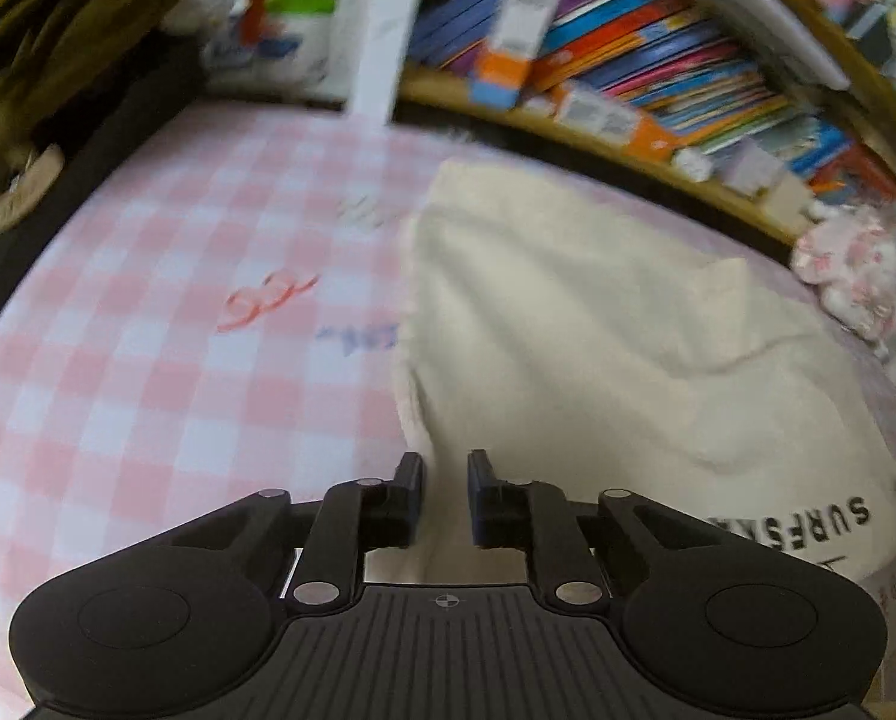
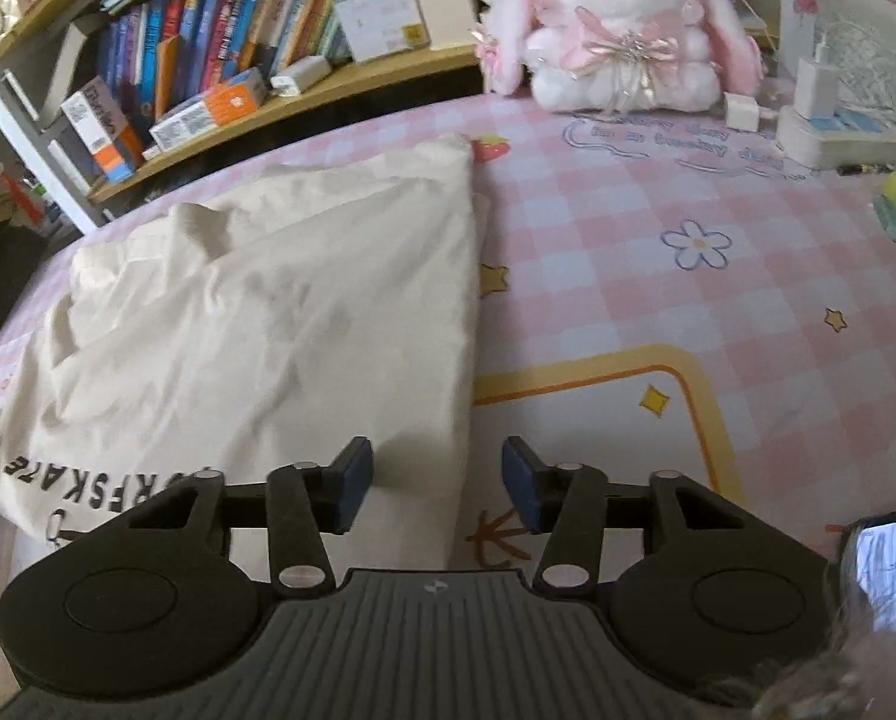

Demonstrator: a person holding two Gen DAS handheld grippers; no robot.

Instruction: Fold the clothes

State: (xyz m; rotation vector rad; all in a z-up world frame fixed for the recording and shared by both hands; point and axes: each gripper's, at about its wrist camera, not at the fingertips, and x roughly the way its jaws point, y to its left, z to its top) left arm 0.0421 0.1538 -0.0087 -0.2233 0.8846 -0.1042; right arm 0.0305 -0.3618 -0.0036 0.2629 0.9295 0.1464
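Observation:
A cream shirt (image 1: 568,330) with black "SURFSKATE" lettering lies folded on the pink checked tablecloth (image 1: 147,360). My left gripper (image 1: 444,474) sits at the shirt's left edge near the front. Its jaws stand narrow, and a ridge of cream cloth runs up between them. In the right wrist view the same shirt (image 2: 267,312) fills the left half. My right gripper (image 2: 438,468) stands open across the shirt's right edge. One finger is over the cloth and the other over the tablecloth (image 2: 628,300), with nothing pinched.
A bookshelf (image 2: 207,60) packed with books runs along the table's far side. A white and pink plush rabbit (image 2: 616,30) and a white charger and power strip (image 2: 832,132) stand at the far right. A phone (image 2: 892,564) lies at the near right. A tan bag (image 1: 15,120) hangs on the left.

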